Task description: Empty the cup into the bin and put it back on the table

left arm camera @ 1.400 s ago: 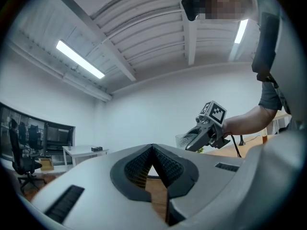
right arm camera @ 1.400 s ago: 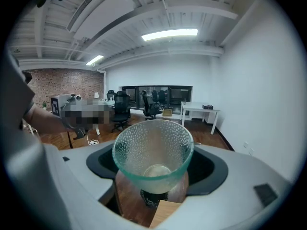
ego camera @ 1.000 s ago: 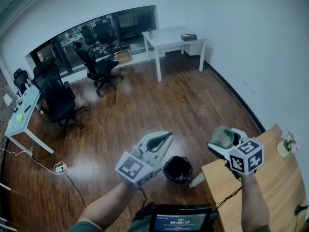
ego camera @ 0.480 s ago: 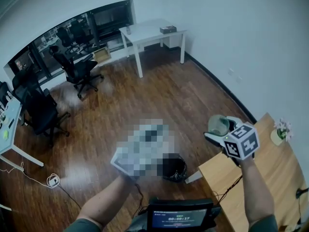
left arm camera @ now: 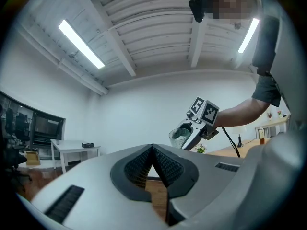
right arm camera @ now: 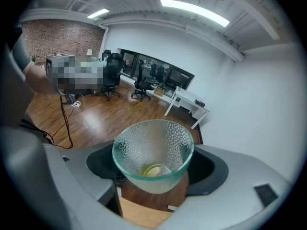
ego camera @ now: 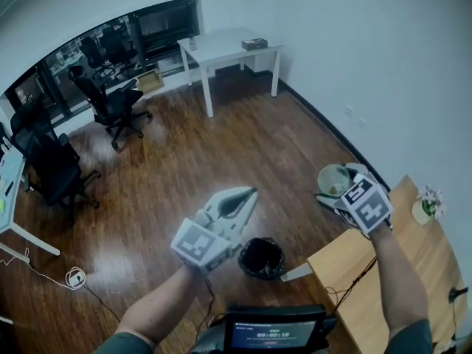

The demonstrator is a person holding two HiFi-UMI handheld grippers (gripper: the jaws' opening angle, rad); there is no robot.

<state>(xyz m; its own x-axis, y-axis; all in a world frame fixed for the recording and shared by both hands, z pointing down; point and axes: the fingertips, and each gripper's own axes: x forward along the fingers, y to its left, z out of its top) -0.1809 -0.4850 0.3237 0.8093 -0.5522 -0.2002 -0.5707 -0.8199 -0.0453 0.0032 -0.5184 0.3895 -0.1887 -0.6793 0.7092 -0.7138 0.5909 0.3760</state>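
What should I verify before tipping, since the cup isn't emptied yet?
1. Grip of right gripper on the dimpled clear glass cup: ok.
2. Contents to dump, yellowish residue at its bottom: ok.
3. Cup above the black round floor bin: not ok, bin lies off to the side.
4. Spare left gripper shut, empty: ok.
5. Bare spot on the light wooden table: ok.
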